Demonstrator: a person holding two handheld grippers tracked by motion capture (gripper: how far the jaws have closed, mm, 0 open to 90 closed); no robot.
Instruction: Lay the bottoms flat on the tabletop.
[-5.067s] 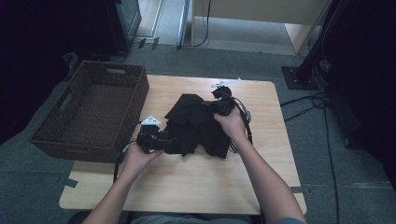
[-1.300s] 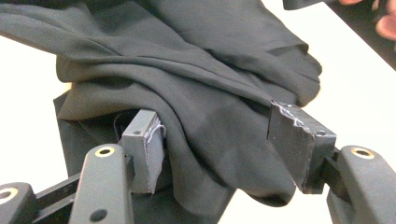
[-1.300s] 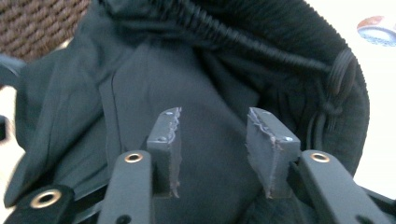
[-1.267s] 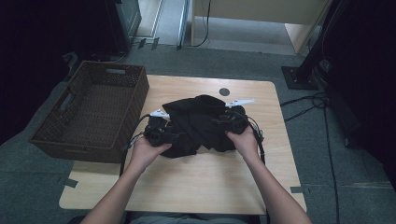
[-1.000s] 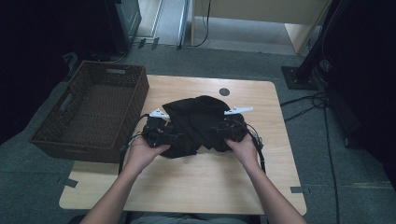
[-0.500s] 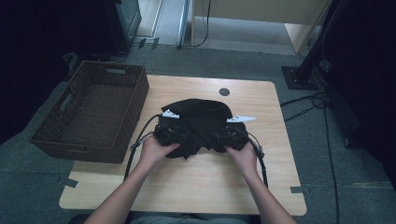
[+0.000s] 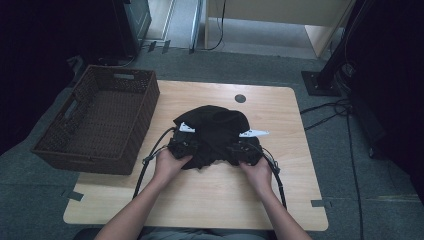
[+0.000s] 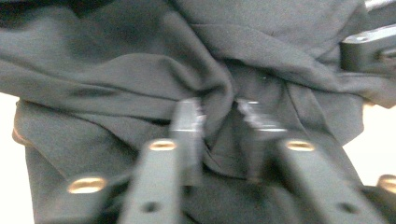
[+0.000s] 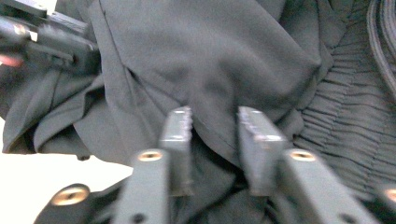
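A black garment [image 7: 215, 125] lies bunched in a rounded heap in the middle of the wooden table [image 7: 200, 200]. My left gripper [image 7: 186, 142] is at the heap's near left edge. Its jaws have just been closing, and in the left gripper view they [image 8: 218, 116] pinch a fold of the dark cloth [image 8: 140, 70]. My right gripper [image 7: 241, 146] is at the near right edge. Its jaws [image 9: 210, 123] have also just been closing and hold a hemmed fold of the cloth [image 9: 210, 56]. Each gripper view shows the other gripper at an upper corner.
A brown wicker basket [image 7: 142, 117] stands on the table's left side, close to the garment. A round dark cable hole [image 7: 240, 98] sits behind the heap. Cables trail from both grippers toward the front edge. More cables [image 7: 340, 110] lie on the floor at right.
Both hands have sunk and drawn a little closer together, the left one shifting right. The garment has gathered from a spread shape into a tighter, rounder heap.
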